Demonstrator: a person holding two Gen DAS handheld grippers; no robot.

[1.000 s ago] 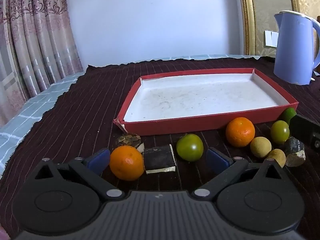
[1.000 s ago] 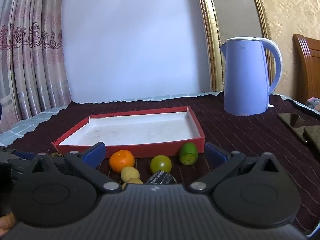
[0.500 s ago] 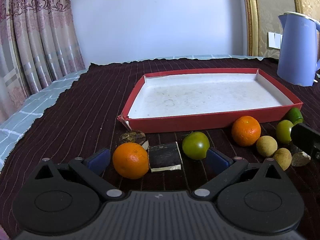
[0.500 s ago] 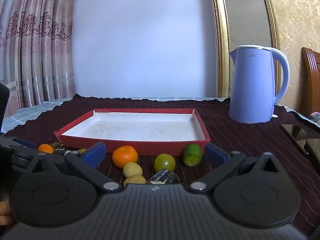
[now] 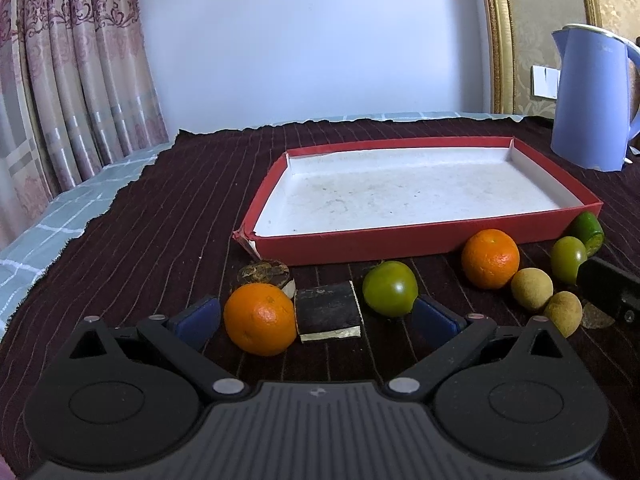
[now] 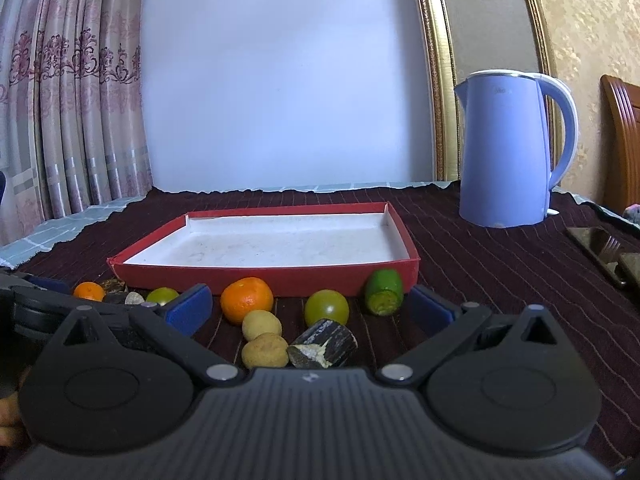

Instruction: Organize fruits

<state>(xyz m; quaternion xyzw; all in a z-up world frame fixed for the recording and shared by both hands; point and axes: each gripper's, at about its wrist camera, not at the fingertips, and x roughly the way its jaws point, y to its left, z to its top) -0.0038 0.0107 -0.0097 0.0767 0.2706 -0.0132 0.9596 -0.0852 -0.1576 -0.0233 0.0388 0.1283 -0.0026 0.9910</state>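
An empty red tray with a white floor (image 5: pixel 400 240) (image 6: pixel 260 276) lies on the dark cloth. Fruits lie in a row before its near wall. In the left wrist view my open left gripper (image 5: pixel 316 320) has an orange (image 5: pixel 260 318), a dark block (image 5: pixel 328 312) and a green fruit (image 5: pixel 390 288) between its fingers. In the right wrist view my open right gripper (image 6: pixel 310 306) frames another orange (image 6: pixel 247 300), two tan fruits (image 6: pixel 262 324), a green fruit (image 6: pixel 326 307), a cut green fruit (image 6: pixel 383 291) and a dark chunk (image 6: pixel 323 343). Neither gripper holds anything.
A blue kettle (image 6: pixel 508 152) stands at the back right of the tray. A dark flat object (image 6: pixel 596 248) lies at the right edge. A brown round piece (image 5: pixel 264 272) lies by the tray's near left corner. Curtains hang at the left, and the cloth ends there.
Both grippers have tilted up and edged forward, so the fruits sit slightly closer between the fingers. Nothing was grasped or moved on the table.
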